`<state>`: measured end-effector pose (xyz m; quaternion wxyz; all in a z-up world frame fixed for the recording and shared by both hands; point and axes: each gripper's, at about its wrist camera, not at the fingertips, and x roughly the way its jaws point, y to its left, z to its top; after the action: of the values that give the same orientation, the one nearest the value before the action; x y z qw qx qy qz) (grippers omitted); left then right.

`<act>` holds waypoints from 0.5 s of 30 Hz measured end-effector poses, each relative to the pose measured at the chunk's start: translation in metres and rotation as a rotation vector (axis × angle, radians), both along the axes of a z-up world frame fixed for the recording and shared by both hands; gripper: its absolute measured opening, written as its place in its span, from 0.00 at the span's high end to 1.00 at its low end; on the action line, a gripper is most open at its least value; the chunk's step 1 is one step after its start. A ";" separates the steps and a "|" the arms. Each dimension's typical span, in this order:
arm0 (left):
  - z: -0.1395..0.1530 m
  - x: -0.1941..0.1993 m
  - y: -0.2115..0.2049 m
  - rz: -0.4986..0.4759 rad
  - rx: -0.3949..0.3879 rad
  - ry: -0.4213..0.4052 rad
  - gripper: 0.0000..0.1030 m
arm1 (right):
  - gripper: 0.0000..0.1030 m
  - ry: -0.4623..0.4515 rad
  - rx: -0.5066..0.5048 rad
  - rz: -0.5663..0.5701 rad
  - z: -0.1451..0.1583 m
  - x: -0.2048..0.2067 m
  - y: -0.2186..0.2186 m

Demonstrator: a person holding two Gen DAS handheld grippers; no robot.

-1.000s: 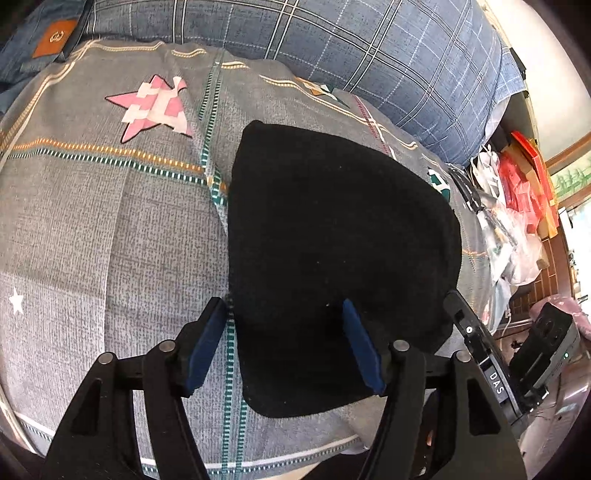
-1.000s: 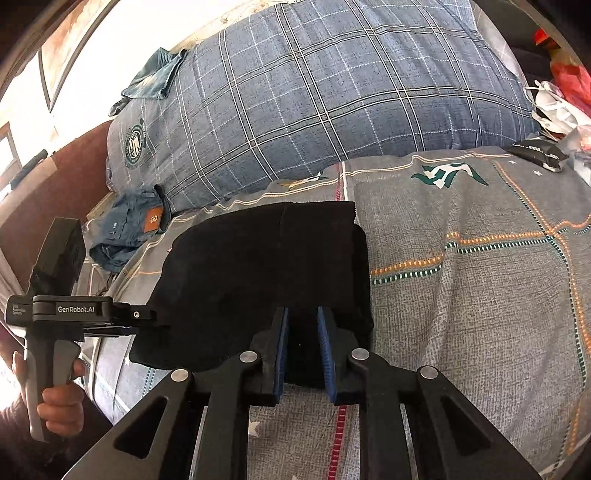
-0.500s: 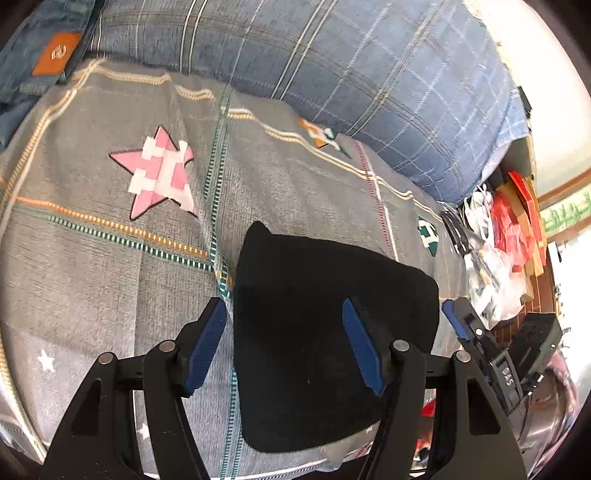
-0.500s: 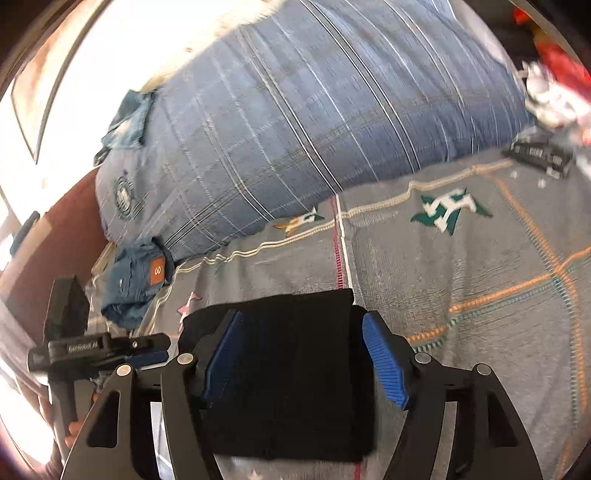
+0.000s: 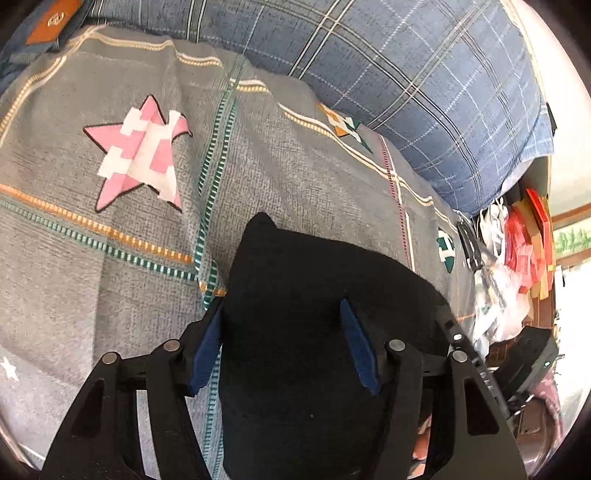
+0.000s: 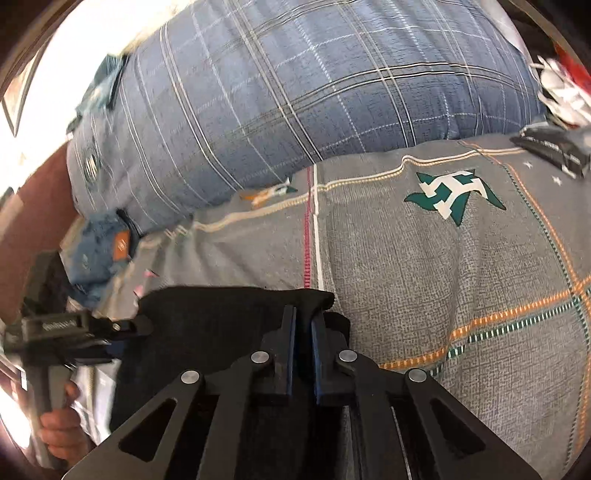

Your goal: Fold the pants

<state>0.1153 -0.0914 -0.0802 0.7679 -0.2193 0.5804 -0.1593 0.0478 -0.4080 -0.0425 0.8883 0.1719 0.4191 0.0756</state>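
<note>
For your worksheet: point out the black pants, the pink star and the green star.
black pants [image 5: 295, 295]: left wrist view, middle of fabric.
pink star [image 5: 138, 155]: left wrist view, its centre.
green star [image 6: 454, 194]: right wrist view, its centre.

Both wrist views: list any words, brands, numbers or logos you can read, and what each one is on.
None can be read for certain.
Left gripper: white lettering on its body, too blurred to read.
Right gripper's side: white letters, too small and skewed to read.
Jeans: orange patch with a round emblem, no legible text.
Plaid quilt: round crest, blurred.
</note>
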 end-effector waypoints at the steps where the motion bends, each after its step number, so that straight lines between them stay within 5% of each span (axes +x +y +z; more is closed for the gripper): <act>1: 0.004 -0.005 0.002 0.004 0.014 -0.018 0.41 | 0.88 -0.007 0.015 -0.002 0.003 -0.002 -0.002; 4: 0.019 -0.020 0.007 0.012 0.051 -0.087 0.40 | 0.86 -0.027 0.052 -0.022 0.012 -0.016 -0.008; 8: 0.033 -0.037 0.006 0.001 0.104 -0.151 0.40 | 0.65 -0.032 0.071 -0.042 0.017 -0.039 -0.014; 12: 0.040 -0.048 0.004 -0.003 0.152 -0.183 0.39 | 0.63 -0.027 0.053 -0.047 0.021 -0.058 -0.012; 15: 0.040 -0.053 0.001 -0.013 0.172 -0.185 0.39 | 0.49 -0.020 0.042 -0.060 0.023 -0.069 -0.013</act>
<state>0.0624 -0.0906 -0.0403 0.8331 -0.1333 0.5200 -0.1334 -0.0215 -0.4207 -0.0195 0.8906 0.2025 0.4029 0.0594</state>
